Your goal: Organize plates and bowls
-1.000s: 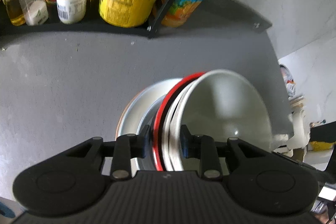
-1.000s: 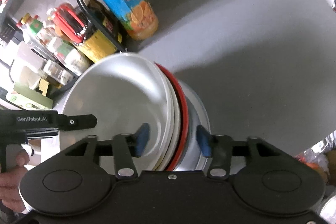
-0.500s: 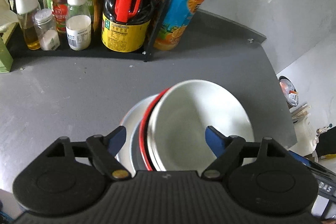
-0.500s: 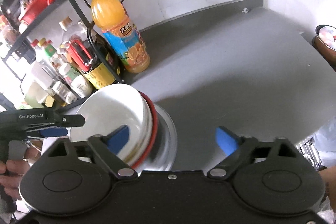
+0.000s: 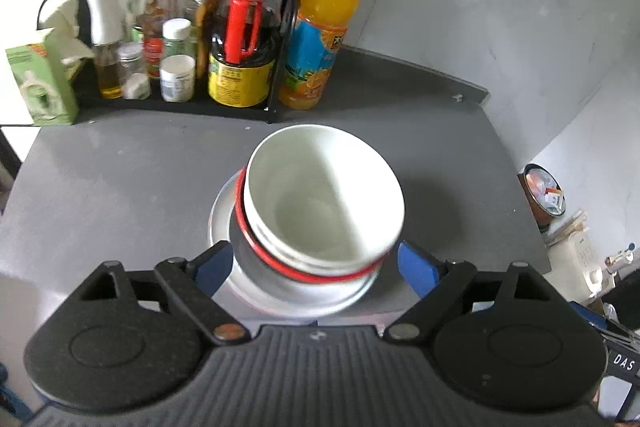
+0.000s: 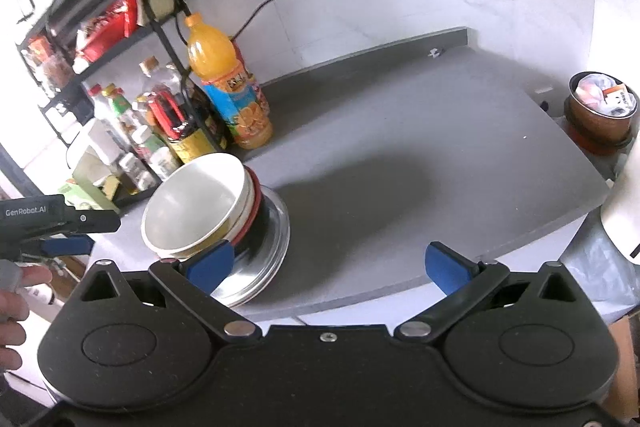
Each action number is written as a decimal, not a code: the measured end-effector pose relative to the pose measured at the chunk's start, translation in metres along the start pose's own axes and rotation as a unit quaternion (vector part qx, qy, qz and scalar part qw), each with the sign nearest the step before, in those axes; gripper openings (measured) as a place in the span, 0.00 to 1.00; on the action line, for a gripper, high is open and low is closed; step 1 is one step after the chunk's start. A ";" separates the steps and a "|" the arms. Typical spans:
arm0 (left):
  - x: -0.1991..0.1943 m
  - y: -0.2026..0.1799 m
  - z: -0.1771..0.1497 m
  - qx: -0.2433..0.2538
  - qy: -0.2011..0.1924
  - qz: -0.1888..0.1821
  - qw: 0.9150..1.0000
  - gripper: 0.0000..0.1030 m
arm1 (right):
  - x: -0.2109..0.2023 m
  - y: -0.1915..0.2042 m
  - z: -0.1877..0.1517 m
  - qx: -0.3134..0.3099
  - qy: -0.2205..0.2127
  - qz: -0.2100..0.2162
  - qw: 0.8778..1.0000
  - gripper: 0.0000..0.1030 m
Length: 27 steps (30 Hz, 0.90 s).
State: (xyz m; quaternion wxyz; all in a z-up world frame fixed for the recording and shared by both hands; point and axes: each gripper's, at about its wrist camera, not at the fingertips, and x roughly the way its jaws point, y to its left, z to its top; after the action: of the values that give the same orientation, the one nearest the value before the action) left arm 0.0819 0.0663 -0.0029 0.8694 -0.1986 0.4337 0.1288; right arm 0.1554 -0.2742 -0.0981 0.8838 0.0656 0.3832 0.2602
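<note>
Left hand-held gripper (image 5: 316, 267): blue fingers spread apart, empty, either side of the dish stack's near edge; right hand-held gripper (image 6: 328, 267) likewise spread wide, holding nothing. Stack sits mid grey tabletop (image 5: 120, 179): white bowl (image 5: 324, 191) on top, tilted, nested over a red-rimmed dish (image 5: 256, 247) on a metal plate (image 5: 224, 215). Beyond it, orange juice bottle (image 5: 320, 31) beside a black rack (image 5: 288, 11) of condiment bottles.

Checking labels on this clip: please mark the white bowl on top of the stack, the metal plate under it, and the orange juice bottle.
white bowl (image 5: 316, 203): left wrist view, inside bottom of the bowl.
metal plate (image 5: 304, 297): left wrist view, bare near rim.
orange juice bottle (image 5: 320, 39): left wrist view, blue label on its body.
</note>
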 end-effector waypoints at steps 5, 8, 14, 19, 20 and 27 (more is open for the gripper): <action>-0.030 -0.010 -0.019 0.010 -0.012 0.017 1.000 0.88 | -0.019 -0.002 -0.008 -0.006 -0.007 0.001 1.000 1.00; -0.043 -0.012 -0.026 0.012 -0.019 0.026 0.999 0.92 | -0.030 0.000 -0.011 -0.004 -0.014 0.007 1.000 1.00; -0.064 -0.008 -0.042 0.015 -0.027 0.030 0.999 0.94 | -0.045 0.011 -0.017 -0.015 -0.025 0.005 1.000 1.00; -0.077 -0.001 -0.051 0.033 -0.036 0.020 0.999 0.99 | -0.055 0.025 -0.024 -0.015 -0.033 -0.003 0.999 1.00; -0.079 0.001 -0.052 0.036 -0.036 0.019 0.999 0.99 | -0.057 0.029 -0.026 -0.017 -0.033 -0.005 0.999 1.00; -0.097 0.025 -0.061 0.069 -0.039 0.007 0.997 0.99 | -0.065 0.067 -0.049 -0.012 -0.034 -0.030 0.999 1.00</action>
State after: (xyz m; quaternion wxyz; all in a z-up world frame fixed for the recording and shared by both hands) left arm -0.0283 0.0555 0.0365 0.8963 -0.1298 0.4090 0.1118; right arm 0.0561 -0.2541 -0.0695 0.9045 0.0528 0.3513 0.2360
